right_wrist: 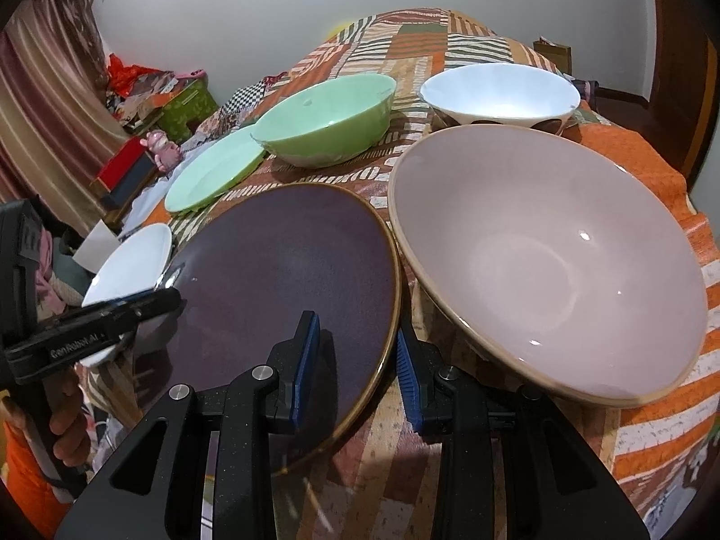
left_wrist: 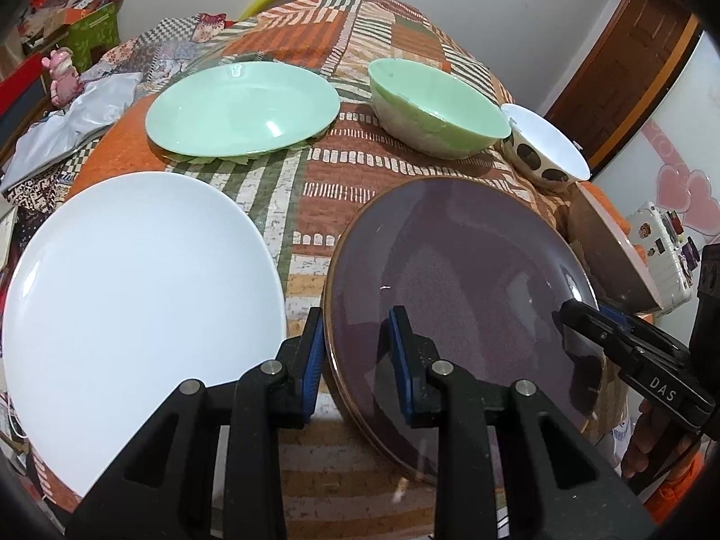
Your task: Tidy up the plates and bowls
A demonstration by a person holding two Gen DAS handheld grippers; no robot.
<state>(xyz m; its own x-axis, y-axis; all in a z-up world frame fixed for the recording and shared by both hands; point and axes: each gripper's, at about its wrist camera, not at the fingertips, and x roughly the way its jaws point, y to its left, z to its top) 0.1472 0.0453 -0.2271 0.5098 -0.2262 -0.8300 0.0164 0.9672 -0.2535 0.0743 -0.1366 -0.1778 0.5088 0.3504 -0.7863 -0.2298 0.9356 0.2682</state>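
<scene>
A dark purple plate (left_wrist: 454, 279) with a brown rim lies near the table's front edge, also in the right wrist view (right_wrist: 288, 265). My left gripper (left_wrist: 355, 351) is open, its fingers astride the plate's left rim. My right gripper (right_wrist: 355, 360) is open astride the plate's right rim; it shows in the left wrist view (left_wrist: 580, 310). A white plate (left_wrist: 144, 306) lies to the left. A green plate (left_wrist: 243, 108), a green bowl (left_wrist: 436, 108) and a white spotted bowl (left_wrist: 544, 144) stand behind. A large pinkish-grey bowl (right_wrist: 549, 252) sits right of the purple plate.
The table wears an orange patchwork cloth (left_wrist: 315, 207). A grey plastic bag (left_wrist: 76, 121), a pink figurine (left_wrist: 63, 76) and boxes (left_wrist: 90, 31) lie off to the left. A wooden door (left_wrist: 630, 67) stands at the right.
</scene>
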